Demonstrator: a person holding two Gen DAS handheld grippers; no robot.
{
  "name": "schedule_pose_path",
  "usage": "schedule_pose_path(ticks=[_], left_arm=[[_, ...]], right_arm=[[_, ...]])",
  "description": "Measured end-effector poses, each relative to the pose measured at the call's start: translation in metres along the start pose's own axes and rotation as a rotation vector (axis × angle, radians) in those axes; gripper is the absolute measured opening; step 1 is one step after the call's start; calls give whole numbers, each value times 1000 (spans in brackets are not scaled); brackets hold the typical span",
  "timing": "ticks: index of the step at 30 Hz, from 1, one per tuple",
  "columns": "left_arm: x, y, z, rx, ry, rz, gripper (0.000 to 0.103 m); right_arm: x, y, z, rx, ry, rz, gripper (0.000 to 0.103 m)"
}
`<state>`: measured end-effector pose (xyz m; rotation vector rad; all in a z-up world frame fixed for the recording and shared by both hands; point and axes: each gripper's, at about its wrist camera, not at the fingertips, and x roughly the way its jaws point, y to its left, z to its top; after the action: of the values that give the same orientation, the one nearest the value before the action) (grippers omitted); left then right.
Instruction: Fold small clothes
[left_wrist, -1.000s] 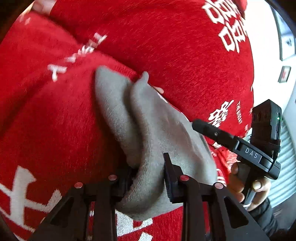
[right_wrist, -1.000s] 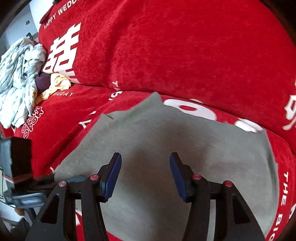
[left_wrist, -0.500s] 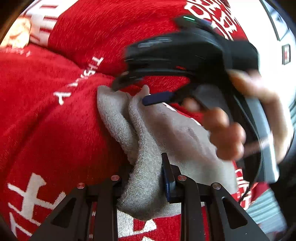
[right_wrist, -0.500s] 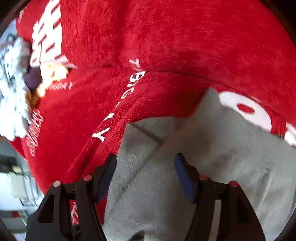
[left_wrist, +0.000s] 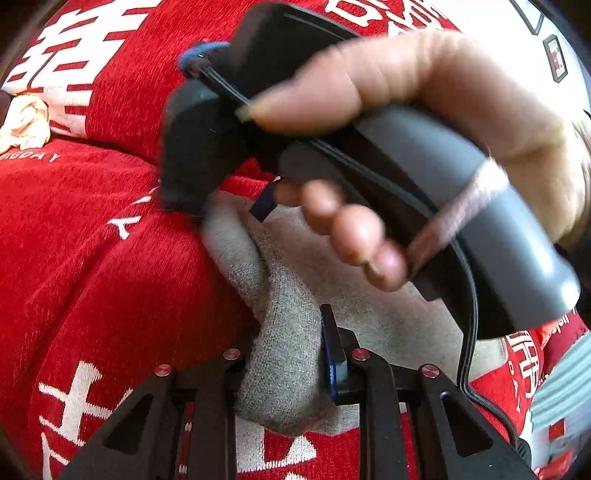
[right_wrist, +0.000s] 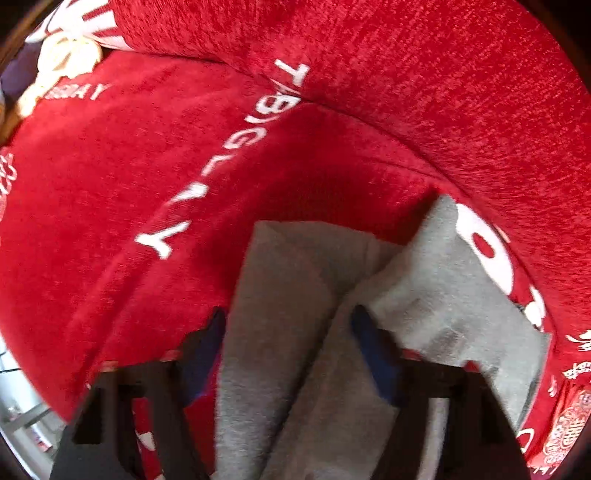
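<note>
A grey fleece cloth (left_wrist: 369, 317) lies on a red sofa cover (left_wrist: 110, 277) printed with white letters. My left gripper (left_wrist: 291, 332) is shut on a thick fold at the cloth's near edge, which bulges out between the pads. A hand (left_wrist: 406, 92) holds my right gripper (left_wrist: 225, 206) pointing down onto the cloth's far corner. In the right wrist view the grey cloth (right_wrist: 443, 295) rises in a ridge between the fingers of the right gripper (right_wrist: 290, 328). Its jaws are closing, and both blue pads touch the ridge. That view is blurred.
The red backrest cushion (right_wrist: 443, 92) rises just behind the cloth. A heap of cream and dark clothes (right_wrist: 62, 55) lies at the far left of the seat, also visible as a cream bundle (left_wrist: 26, 122). A black cable (left_wrist: 469, 350) hangs from the right gripper's handle.
The right gripper swung in from the right and came down over the cloth's far corner, its jaws narrowing around a raised fold. The left gripper kept its hold and lifted slightly.
</note>
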<state>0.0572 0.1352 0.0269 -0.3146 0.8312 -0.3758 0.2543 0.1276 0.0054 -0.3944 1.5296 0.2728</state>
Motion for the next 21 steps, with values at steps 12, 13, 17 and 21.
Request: schedule_pose_path(ticks=[12, 13, 17, 21], left_arm=[[-1, -16, 1, 41, 8, 60, 25], [-1, -17, 0, 46, 8, 64, 25], [-3, -20, 0, 67, 12, 93, 24], [-6, -24, 3, 69, 17, 113, 24]], right_arm=[[-13, -44, -23, 47, -153, 122, 16], [-14, -45, -24, 44, -161, 129, 15], [-23, -52, -28, 54, -202, 175, 15], [-36, -64, -38, 79, -251, 234, 15]])
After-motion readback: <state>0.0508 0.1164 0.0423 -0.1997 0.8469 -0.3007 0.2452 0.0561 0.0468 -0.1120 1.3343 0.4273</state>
